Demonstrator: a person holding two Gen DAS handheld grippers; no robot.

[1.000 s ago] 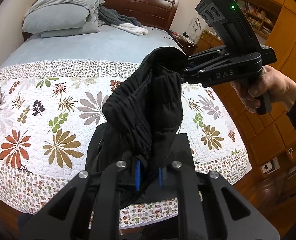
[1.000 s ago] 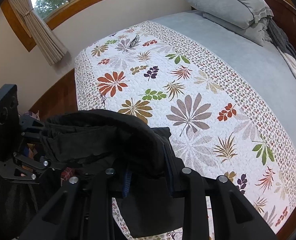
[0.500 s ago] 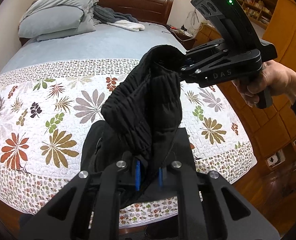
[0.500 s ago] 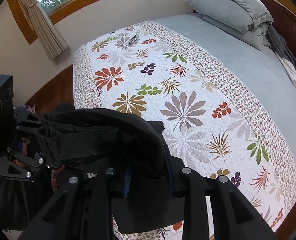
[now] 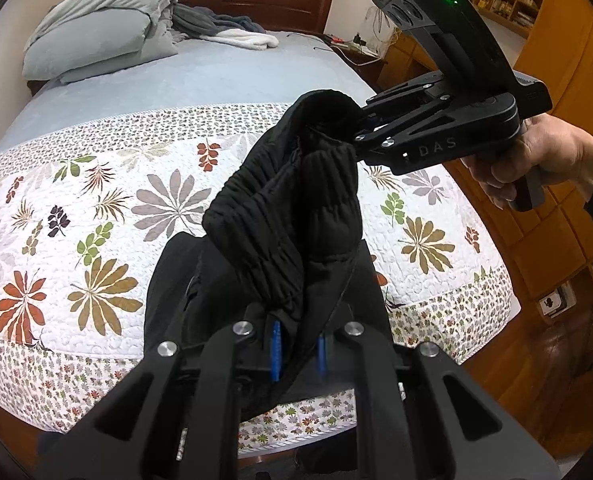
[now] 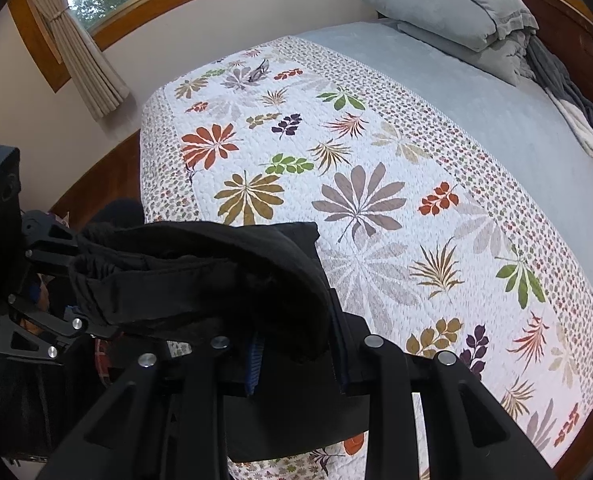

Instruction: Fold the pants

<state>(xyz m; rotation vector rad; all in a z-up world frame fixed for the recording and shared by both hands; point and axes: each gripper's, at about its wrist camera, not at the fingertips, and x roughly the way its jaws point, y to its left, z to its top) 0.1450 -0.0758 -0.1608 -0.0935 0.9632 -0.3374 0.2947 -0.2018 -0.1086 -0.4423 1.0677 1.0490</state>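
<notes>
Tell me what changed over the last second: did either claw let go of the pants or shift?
No release. Both the left claw and the right claw stay clamped on the black pants, bunched between them above the floral quilt. The only visible shift: both views drifted slightly, so the pair seems to have moved a little relative to the bed. The pants' shape looks unchanged.

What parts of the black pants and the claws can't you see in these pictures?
- Pant legs: in both views the black pants hang below the claws, hidden behind the gripper bodies and cut off at the bottom edge.
- Right claw tips: left wrist view, buried in the waistband.
- Left claw tips: right wrist view, wrapped in fabric.
- Person: only one hand shows; the edge cuts the rest.
</notes>
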